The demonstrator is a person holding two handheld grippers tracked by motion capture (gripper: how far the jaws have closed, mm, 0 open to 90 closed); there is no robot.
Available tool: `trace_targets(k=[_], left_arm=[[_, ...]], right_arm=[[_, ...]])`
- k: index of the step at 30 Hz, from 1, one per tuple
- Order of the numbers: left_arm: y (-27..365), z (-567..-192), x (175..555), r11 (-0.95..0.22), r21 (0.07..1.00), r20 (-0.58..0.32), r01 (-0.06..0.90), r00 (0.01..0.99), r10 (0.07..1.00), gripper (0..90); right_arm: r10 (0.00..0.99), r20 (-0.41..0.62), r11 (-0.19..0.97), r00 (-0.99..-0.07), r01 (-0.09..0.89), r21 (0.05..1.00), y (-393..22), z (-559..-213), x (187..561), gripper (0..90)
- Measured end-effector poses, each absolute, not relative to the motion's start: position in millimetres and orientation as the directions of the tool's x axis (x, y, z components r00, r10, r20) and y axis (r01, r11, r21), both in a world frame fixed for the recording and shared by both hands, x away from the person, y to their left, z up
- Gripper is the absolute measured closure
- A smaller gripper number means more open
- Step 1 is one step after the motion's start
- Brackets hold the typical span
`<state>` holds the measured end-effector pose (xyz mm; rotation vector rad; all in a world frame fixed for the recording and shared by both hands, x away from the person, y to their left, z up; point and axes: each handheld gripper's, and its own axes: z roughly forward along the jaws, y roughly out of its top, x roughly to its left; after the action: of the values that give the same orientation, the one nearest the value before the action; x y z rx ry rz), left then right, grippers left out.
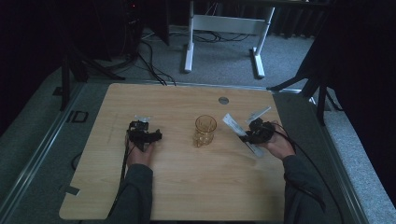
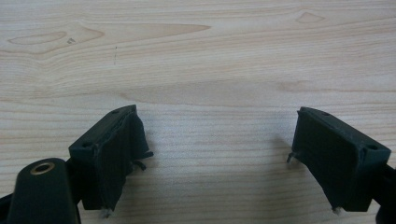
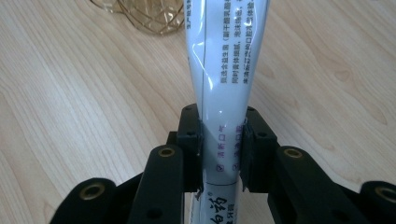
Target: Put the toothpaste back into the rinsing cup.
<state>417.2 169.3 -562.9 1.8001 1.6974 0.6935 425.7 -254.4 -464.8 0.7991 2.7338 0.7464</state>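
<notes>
The right gripper [image 3: 222, 154] is clamped on a soft white toothpaste tube [image 3: 224, 70], held above the tabletop [image 1: 187, 186] beside the faceted amber glass [image 1: 204, 130]. The smooth plastic may slip or squeeze, and a swing could tip the glass. The left gripper [image 2: 217, 154] stands wide open, empty.

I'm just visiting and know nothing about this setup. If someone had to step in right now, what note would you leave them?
Right gripper: shut on the white tube, held above the table.
Left gripper: open, nothing between its jaws, over bare wood.
Amber glass cup: upright mid-table, between the two hands, nothing visible in it.
Done: tube picked up.
Left, probably: carry the tube to the cup and stand it inside; the left gripper might steady the cup.
</notes>
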Motion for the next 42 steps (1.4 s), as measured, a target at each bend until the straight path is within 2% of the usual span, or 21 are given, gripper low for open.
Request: trace_targets(k=[42], left_arm=[[169.2, -563.0, 417.2, -0.037, 0.708, -0.010, 0.705, 0.063, 0.998, 15.1]], right_arm=[[0.610, -0.040, 0.624, -0.792, 0.448, 0.641, -246.9, -455.4, 432.5, 73.5]])
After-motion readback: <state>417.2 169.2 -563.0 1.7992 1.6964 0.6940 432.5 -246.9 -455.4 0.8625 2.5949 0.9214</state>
